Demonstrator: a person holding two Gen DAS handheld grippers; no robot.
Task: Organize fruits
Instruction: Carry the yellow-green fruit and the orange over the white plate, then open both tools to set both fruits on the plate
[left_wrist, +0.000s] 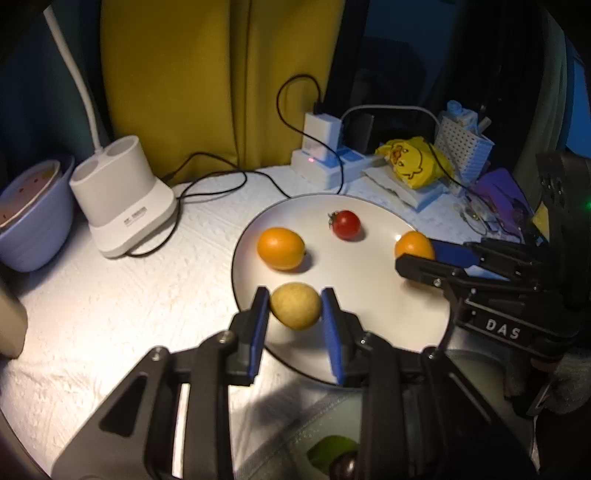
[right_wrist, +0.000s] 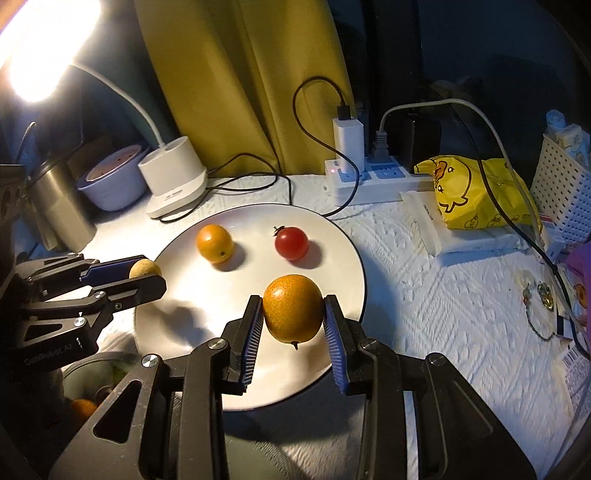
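A white plate (left_wrist: 369, 325) holds an orange kumquat (left_wrist: 281, 248) and a cherry tomato (left_wrist: 346, 224). My left gripper (left_wrist: 295, 306) is shut on a yellow-green fruit (left_wrist: 295, 309), held just above the plate's near edge. My right gripper (right_wrist: 293, 312) is shut on an orange fruit (right_wrist: 293, 308) above the plate (right_wrist: 347, 258). In the right wrist view the loose kumquat (right_wrist: 214, 243) and tomato (right_wrist: 291, 243) lie further back, and the left gripper (right_wrist: 147, 278) shows at left with its fruit (right_wrist: 142, 267).
A grey bowl (left_wrist: 295, 435) with fruits sits below the grippers, near the plate's front edge. A lamp base (left_wrist: 123, 192), a purple bowl (left_wrist: 33, 221), a power strip (right_wrist: 369, 181) with cables, a yellow duck bag (right_wrist: 476, 192) and a white basket (right_wrist: 561, 192) ring the plate.
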